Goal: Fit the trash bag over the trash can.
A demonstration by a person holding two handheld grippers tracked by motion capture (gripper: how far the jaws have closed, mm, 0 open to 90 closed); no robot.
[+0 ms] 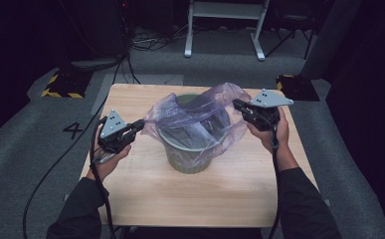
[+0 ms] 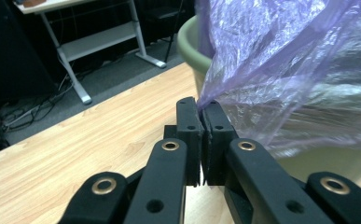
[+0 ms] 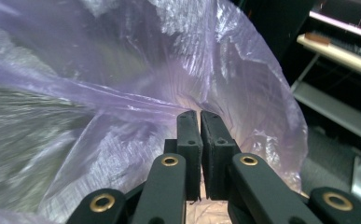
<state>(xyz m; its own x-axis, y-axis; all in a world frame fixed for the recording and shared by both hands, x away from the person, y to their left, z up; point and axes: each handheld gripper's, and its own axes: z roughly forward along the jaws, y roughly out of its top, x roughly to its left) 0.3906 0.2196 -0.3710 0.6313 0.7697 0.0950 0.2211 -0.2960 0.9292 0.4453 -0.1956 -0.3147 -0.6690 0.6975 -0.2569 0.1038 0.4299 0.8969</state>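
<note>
While stretched between them, the purple bag (image 1: 200,117) is pinched by left gripper (image 1: 141,125) and right gripper (image 1: 236,104), draped over the green bin (image 1: 190,162) between.

The high camera sits above my side, looking forward and down over the whole table (image 1: 145,194). A camera rides on each of my tongs, looking along its jaws, very close to the bag (image 2: 285,70). All three share the bag (image 1: 200,112) (image 3: 136,70); the high and left views also share the bin (image 1: 190,159) (image 2: 190,44).
</note>
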